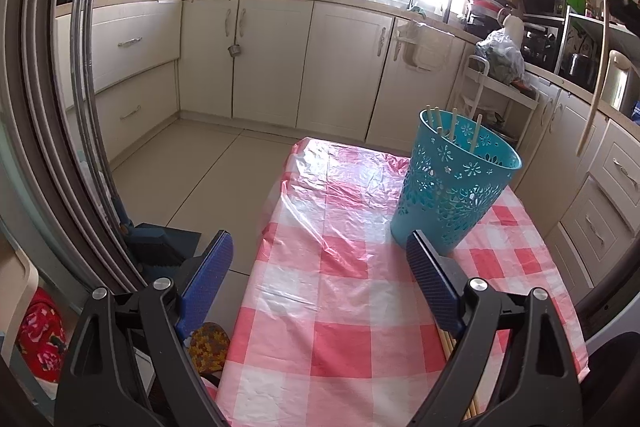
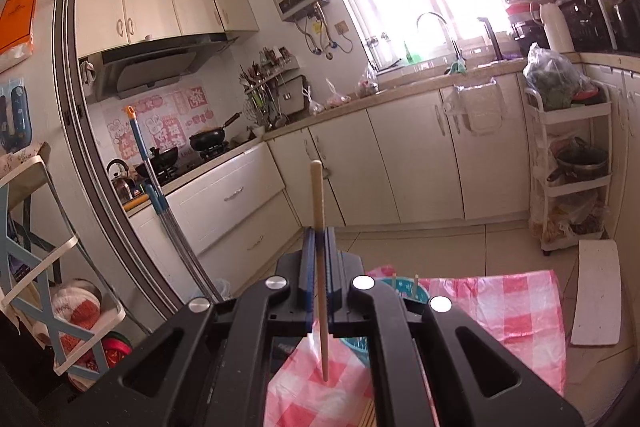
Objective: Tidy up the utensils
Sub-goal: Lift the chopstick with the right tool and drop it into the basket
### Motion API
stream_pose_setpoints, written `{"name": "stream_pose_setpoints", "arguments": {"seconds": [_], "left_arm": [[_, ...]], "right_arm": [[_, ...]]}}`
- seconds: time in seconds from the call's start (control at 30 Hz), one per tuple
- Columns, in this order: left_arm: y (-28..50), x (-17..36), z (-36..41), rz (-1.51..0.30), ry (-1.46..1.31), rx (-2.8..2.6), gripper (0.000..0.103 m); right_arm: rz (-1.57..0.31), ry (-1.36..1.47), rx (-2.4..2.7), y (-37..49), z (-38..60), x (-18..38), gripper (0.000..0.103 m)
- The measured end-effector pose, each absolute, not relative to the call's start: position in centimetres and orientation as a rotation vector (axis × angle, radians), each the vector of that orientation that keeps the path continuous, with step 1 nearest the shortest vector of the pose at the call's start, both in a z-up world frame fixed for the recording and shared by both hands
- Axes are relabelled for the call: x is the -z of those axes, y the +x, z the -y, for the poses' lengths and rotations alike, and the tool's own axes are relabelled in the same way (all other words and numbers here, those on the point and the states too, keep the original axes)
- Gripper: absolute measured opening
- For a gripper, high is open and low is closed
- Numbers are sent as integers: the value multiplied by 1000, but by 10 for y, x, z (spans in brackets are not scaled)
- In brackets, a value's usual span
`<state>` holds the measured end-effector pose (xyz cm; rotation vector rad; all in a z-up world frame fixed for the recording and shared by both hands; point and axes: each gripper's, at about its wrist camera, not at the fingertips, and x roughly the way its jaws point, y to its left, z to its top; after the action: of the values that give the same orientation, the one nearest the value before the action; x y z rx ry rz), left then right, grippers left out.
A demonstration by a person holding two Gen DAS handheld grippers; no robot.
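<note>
A teal perforated holder (image 1: 454, 183) stands on the red-and-white checked table (image 1: 340, 307) with several wooden chopsticks (image 1: 452, 127) upright in it. My left gripper (image 1: 320, 267) is open and empty, low over the table, short of the holder. More chopsticks (image 1: 448, 343) lie on the table under its right finger. My right gripper (image 2: 319, 247) is shut on one wooden chopstick (image 2: 320, 227), held upright above the table. That chopstick also shows at the far right of the left wrist view (image 1: 596, 75). The holder's rim (image 2: 404, 287) peeks out behind the right gripper.
The table's left edge drops to a tiled floor (image 1: 192, 167). A broom and dustpan (image 1: 160, 243) lean by a sliding door frame (image 1: 48, 107). A white cart (image 2: 572, 163) stands right of the cabinets (image 1: 272, 59). A white board (image 2: 596, 295) lies on the floor.
</note>
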<state>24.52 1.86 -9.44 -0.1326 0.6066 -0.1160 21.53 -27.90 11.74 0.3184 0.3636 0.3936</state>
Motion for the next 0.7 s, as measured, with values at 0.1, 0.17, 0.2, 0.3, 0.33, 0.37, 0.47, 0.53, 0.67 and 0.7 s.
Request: {"name": "stream_pose_setpoints", "arguments": {"seconds": [0.1,0.17,0.2,0.3,0.33,0.37,0.47,0.53,0.67,0.7], "left_arm": [[247,94,-21,-613,-150,119,84],[248,95,-23,-615,-162,119,84],[248,95,-24,-614,-167,117,84],[249,94,-26,-614,-180,118,84],[249,94,-27,-615,-184,116,84],[250,94,-27,-615,-185,115,84],[251,94,-26,-617,-184,114,85],[251,94,-25,-617,-175,111,86],[250,94,-22,-615,-152,106,88],[250,94,-21,-615,-146,104,88]], "right_arm": [[-341,295,-362,234,276,-125,5],[-353,278,-334,252,272,-119,5],[-365,273,-321,260,271,-113,5],[-419,230,-266,286,264,-87,5],[-447,214,-250,294,261,-74,5],[-480,207,-240,302,259,-61,5],[-562,194,-217,315,253,-30,5],[-616,185,-206,321,250,-10,5],[-699,165,-201,327,245,12,5],[-709,161,-200,326,244,15,5]]}}
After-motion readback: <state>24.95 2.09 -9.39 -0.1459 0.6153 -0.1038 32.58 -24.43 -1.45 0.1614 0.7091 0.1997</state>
